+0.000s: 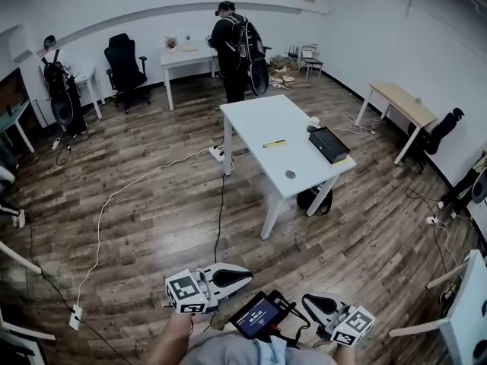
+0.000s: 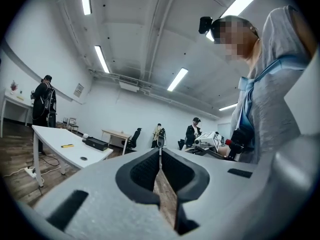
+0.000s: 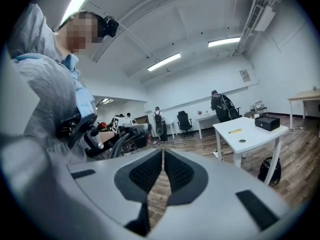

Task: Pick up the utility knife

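Leaving the slim yellow utility knife (image 1: 275, 144) untouched near the middle of the white rectangular table (image 1: 259, 116), well apart from both grippers across the wooden floor (image 1: 152, 204). Judging the task as barely begun: walking up, reaching and grasping all remaining. Holding the left gripper (image 1: 245, 274) and the right gripper (image 1: 307, 301) low at the waist, roughly level, tips pointing inward toward each other. Pressing both jaw pairs together, gripping nothing.
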The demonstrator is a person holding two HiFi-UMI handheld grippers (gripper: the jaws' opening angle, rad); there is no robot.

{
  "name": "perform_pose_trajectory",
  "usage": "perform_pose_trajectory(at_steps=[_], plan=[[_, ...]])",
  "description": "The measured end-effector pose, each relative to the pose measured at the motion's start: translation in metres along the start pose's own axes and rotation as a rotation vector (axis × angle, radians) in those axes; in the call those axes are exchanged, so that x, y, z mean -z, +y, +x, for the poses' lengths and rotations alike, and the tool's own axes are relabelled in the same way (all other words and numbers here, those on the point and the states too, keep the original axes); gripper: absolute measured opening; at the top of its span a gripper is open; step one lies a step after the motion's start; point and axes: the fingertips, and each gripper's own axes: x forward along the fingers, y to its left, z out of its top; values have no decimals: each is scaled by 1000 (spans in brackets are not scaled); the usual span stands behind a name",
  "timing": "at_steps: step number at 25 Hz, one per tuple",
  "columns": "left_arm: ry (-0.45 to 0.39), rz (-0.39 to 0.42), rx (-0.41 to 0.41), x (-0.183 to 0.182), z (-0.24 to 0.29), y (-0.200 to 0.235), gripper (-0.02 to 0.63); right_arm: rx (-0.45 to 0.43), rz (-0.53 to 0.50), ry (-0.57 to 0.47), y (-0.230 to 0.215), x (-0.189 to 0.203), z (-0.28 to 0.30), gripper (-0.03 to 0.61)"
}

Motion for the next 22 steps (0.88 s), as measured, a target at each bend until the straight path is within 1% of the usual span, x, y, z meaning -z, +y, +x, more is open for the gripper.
perform_pose_trajectory(at_steps=[4, 6, 10, 15, 22], plan=[[79, 48, -67, 10, -10, 30, 18, -46, -17, 9, -7, -9, 43, 31], [105, 49, -95, 15, -16, 43, 18, -67, -19, 23, -7, -9, 60, 31], [88, 4, -117, 17, -22, 59, 18, -83, -12, 39, -12, -8, 76, 31], [91, -9, -128, 22, -17, 73, 18, -81, 9, 46, -25, -4, 81, 31], [106, -40, -158, 26, -12, 99, 18, -120, 22, 67, -56, -6, 105, 31]])
